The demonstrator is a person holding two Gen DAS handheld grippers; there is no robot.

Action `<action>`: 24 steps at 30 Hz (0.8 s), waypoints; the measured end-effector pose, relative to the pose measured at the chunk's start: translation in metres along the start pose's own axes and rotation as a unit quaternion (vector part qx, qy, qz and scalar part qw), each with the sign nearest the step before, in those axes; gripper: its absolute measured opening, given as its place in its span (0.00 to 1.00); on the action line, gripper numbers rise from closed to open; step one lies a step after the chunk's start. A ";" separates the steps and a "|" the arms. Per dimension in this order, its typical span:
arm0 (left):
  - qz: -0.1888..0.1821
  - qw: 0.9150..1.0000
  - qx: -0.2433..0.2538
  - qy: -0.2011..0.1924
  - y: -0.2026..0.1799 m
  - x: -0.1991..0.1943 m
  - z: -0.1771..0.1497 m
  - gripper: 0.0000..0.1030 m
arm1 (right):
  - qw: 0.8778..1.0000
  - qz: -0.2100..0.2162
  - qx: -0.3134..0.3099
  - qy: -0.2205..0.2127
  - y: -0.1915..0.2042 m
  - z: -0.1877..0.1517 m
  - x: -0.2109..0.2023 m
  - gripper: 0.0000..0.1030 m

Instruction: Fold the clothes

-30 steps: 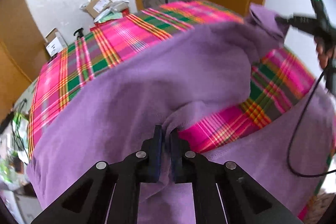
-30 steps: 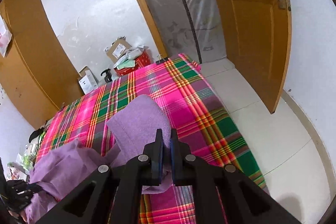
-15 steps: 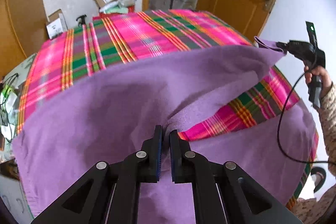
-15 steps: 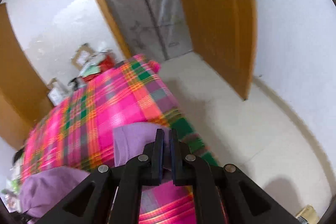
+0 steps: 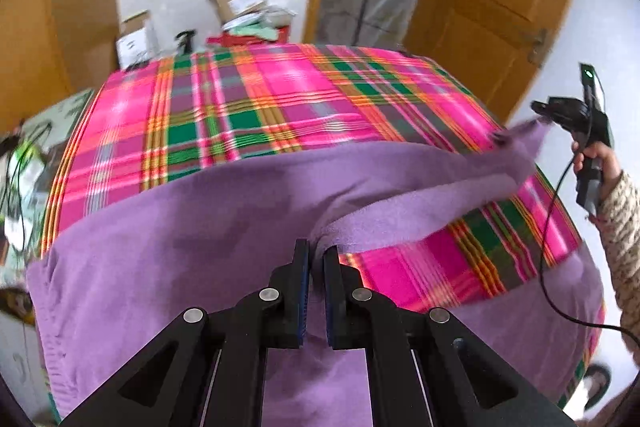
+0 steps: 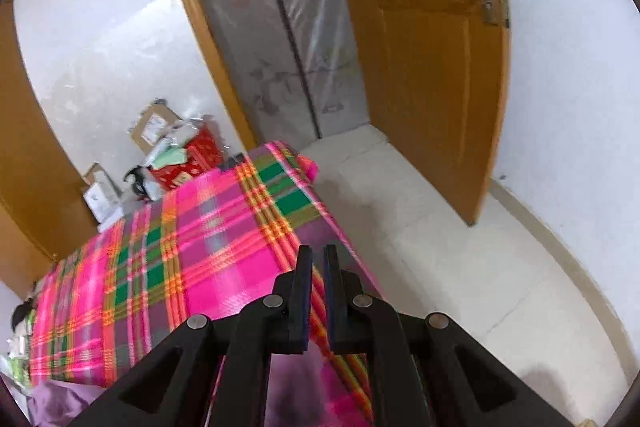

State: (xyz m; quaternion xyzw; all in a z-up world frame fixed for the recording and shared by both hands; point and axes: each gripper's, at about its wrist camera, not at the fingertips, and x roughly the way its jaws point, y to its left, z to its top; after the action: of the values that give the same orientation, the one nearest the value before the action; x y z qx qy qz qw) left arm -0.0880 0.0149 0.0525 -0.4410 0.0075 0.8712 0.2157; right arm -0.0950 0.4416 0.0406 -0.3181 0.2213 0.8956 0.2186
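A purple garment (image 5: 168,243) lies across the near part of a bed with a pink and green plaid sheet (image 5: 256,107). My left gripper (image 5: 316,257) is shut on a fold of the garment near its middle. From there a purple sleeve (image 5: 460,171) stretches out to the right, its tip pinched by my right gripper (image 5: 538,109), held by a person's hand (image 5: 592,155). In the right wrist view the right gripper (image 6: 316,255) is shut over the bed's right edge. Purple cloth (image 6: 60,403) shows only at the bottom left and as a dark blur under the fingers.
Cardboard boxes (image 5: 240,1) and bags are piled against the white wall beyond the bed. An open wooden door (image 6: 420,47) and a plastic-covered doorway (image 6: 288,27) stand at the far right. Pale floor (image 6: 460,247) runs along the bed's right side. A black cable (image 5: 548,227) hangs from the right gripper.
The right gripper has drawn the sleeve outward to the right, past the bed's edge, pulling it straight. The left gripper has rolled and shifted, still shut on the fold; more bare sheet shows.
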 end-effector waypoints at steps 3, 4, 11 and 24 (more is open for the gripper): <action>0.010 1.000 -0.010 0.003 0.005 0.005 -0.001 0.06 | 0.999 0.032 -0.008 -0.003 -0.001 -0.011 -0.015 0.07; 0.010 1.000 -0.010 0.005 0.005 0.007 -0.002 0.06 | 0.999 0.035 -0.014 -0.007 -0.002 -0.017 -0.023 0.07; 0.006 1.000 -0.011 0.014 0.004 0.012 -0.008 0.06 | 0.999 0.043 0.007 0.004 -0.041 -0.060 -0.066 0.23; 0.011 1.000 -0.001 0.025 -0.002 0.012 -0.018 0.06 | 0.984 0.063 -0.158 0.059 -0.038 -0.137 -0.074 0.33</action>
State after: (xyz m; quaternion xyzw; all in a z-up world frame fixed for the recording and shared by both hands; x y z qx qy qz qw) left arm -0.0796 0.0169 0.0328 -0.4626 0.0167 0.8623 0.2054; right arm 0.0422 0.3801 -0.0156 -0.3861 0.1091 0.9110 0.0955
